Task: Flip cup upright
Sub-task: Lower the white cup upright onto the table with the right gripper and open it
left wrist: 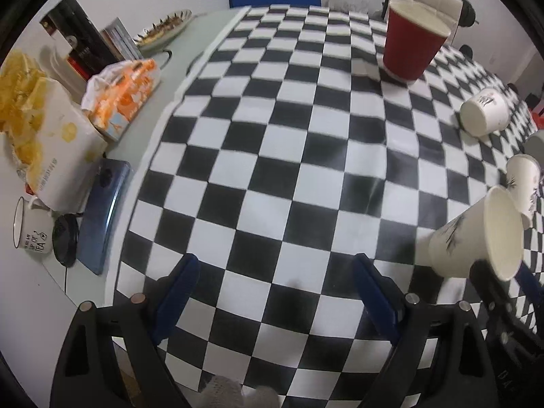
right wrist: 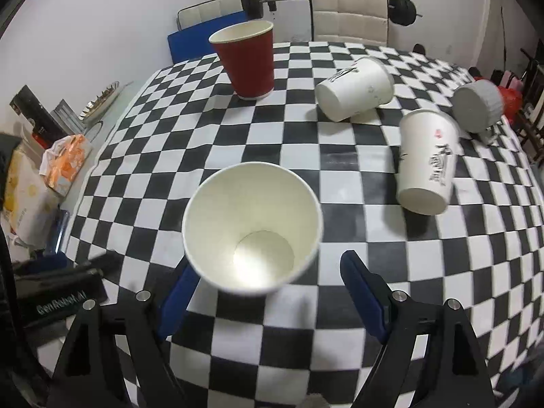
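Observation:
A white paper cup [right wrist: 251,227] stands mouth-up on the checkered tablecloth [right wrist: 340,156], just ahead of my right gripper [right wrist: 268,292], which is open with its blue-padded fingers apart beside the cup's base. In the left wrist view the same cup [left wrist: 476,238] shows at the right, tilted in the fisheye, with the right gripper's fingers [left wrist: 489,285] below it. My left gripper [left wrist: 275,292] is open and empty over the cloth. A red cup [right wrist: 248,61] stands upright at the back; it also shows in the left wrist view [left wrist: 411,40].
Two white printed cups [right wrist: 353,88] [right wrist: 428,163] and a grey cup [right wrist: 476,105] lie on their sides at the right. Off the cloth at the left are a snack bag [left wrist: 51,142], an orange tissue pack [left wrist: 125,91], a phone [left wrist: 102,214], a mug [left wrist: 29,227] and books [left wrist: 81,37].

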